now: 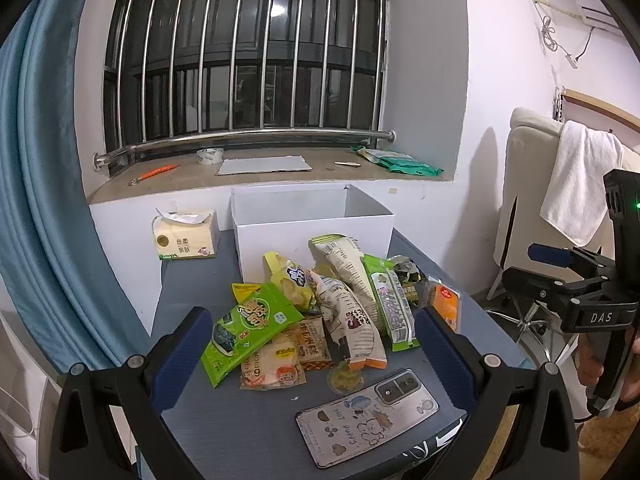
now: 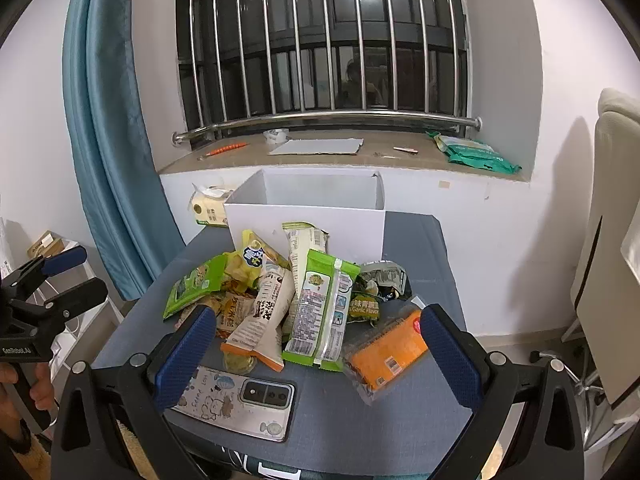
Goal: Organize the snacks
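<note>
White walls [image 2: 500,80]. Window [image 2: 320,40] dark, ceiling light reflected in the glass, steel bars [image 1: 256,52] in front. Stone sill [image 1: 256,176] below, carrying a tape roll [image 1: 209,156] and a flat grey sheet [image 1: 265,165]. Blue curtain [image 2: 108,140] at left. White towel [image 1: 580,184] draped over a pale chair [image 1: 524,184] at right. Grey bench [image 2: 416,248] stands against the wall.
</note>
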`<state>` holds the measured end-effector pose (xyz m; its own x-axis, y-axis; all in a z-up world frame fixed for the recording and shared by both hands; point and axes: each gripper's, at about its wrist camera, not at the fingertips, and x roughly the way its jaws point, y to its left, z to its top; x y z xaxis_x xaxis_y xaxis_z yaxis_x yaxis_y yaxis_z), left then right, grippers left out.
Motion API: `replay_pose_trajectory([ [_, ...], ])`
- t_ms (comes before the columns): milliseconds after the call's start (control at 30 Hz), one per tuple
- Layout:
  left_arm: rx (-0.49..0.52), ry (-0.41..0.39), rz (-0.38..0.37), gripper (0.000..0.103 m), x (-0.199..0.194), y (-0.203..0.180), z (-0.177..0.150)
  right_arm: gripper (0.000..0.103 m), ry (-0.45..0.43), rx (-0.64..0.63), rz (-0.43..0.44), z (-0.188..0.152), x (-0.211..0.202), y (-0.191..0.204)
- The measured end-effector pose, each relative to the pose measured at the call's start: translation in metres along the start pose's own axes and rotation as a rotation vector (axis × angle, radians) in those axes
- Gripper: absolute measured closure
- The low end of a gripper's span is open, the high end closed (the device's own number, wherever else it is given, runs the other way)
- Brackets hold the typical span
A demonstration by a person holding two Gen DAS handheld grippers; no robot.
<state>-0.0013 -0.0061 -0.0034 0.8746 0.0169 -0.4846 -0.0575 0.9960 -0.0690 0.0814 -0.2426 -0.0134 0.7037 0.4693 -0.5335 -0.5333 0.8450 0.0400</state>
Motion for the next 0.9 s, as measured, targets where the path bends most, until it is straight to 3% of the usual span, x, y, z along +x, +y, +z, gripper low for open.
replay_pose_trajectory([
  [900, 0.002, 0.0, 0.011, 0.0, -0.0013, 0.0022, -0.0006, 0.0, 0.004, -0.005, 0.006, -0.0015, 0.002, 0.0024],
])
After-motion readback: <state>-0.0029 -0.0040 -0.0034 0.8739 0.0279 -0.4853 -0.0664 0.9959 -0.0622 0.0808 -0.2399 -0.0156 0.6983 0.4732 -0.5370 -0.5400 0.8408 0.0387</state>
